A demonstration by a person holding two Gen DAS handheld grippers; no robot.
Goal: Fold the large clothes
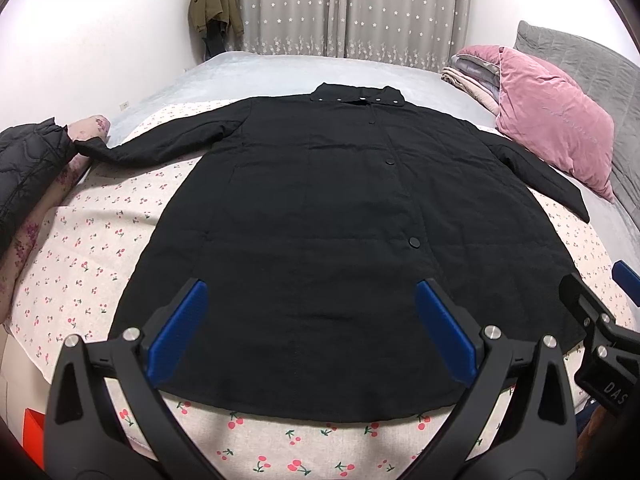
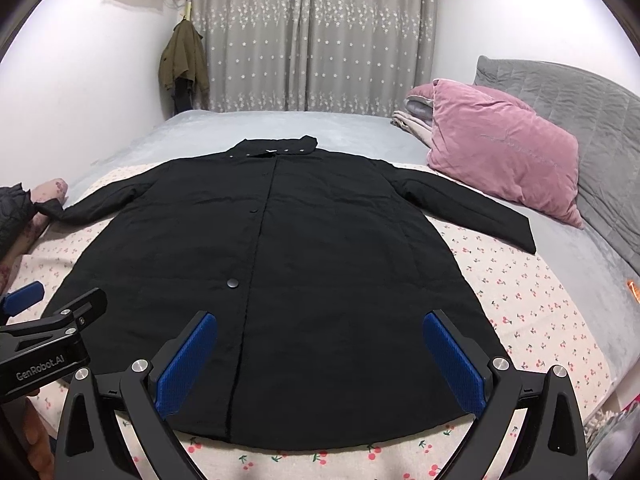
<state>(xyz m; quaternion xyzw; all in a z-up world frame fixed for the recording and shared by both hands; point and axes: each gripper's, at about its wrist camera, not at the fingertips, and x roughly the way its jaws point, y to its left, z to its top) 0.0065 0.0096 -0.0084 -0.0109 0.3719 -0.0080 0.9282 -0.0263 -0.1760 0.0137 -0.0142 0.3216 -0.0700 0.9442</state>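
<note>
Hovering wide open and empty, left gripper [image 1: 308,320] and right gripper [image 2: 320,356], over black coat [image 1: 320,220] spread flat on cherry-print sheet [image 1: 80,240]; folding unstarted, probably sleeve next.

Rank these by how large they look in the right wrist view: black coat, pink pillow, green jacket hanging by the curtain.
1. black coat
2. pink pillow
3. green jacket

The jacket hangs farthest from the camera, so its true size is unsure.

One black coat [image 1: 320,240] is lying on the bed [image 1: 280,68], one pink pillow [image 1: 556,124] is sitting there, and two grippers, left [image 1: 312,320] and right [image 2: 320,352], are hovering.
</note>
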